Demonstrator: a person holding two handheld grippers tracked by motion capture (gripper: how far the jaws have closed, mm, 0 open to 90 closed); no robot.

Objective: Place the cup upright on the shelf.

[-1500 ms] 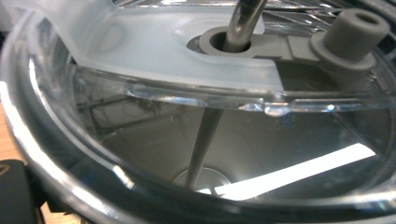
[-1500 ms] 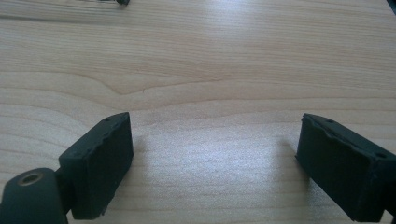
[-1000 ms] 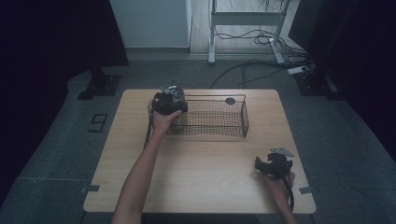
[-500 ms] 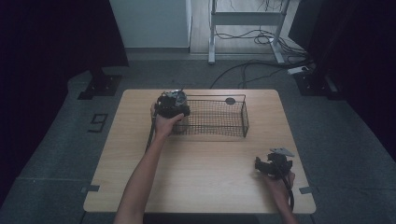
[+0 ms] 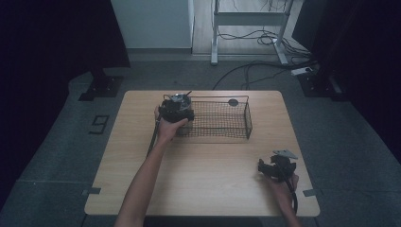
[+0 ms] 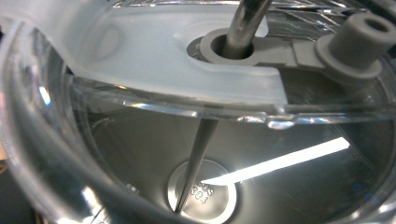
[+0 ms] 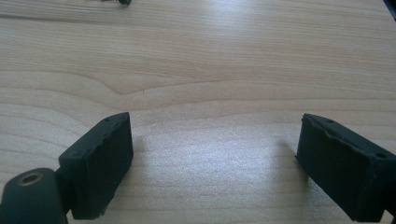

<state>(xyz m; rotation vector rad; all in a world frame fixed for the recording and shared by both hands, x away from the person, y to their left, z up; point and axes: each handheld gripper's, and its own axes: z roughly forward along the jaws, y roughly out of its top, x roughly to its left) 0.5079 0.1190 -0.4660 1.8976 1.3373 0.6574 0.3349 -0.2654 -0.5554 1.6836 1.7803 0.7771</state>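
Sliding slightly rightward since the earlier frames, the left hand-held gripper (image 5: 177,108) is carrying a steel cup (image 6: 205,154) with a clear lid (image 6: 154,51) and a metal straw (image 6: 243,21) to the left end of the wire basket (image 5: 222,120), at the table's (image 5: 203,175) far side. Its jaws have just been opening a little; whether they are pinching the cup cannot be told, since the cup is crowding its own view. Well apart, near the table's right front corner, the right hand-held gripper (image 5: 276,166) is resting, its jaws spread wide over bare wood with nothing between them.
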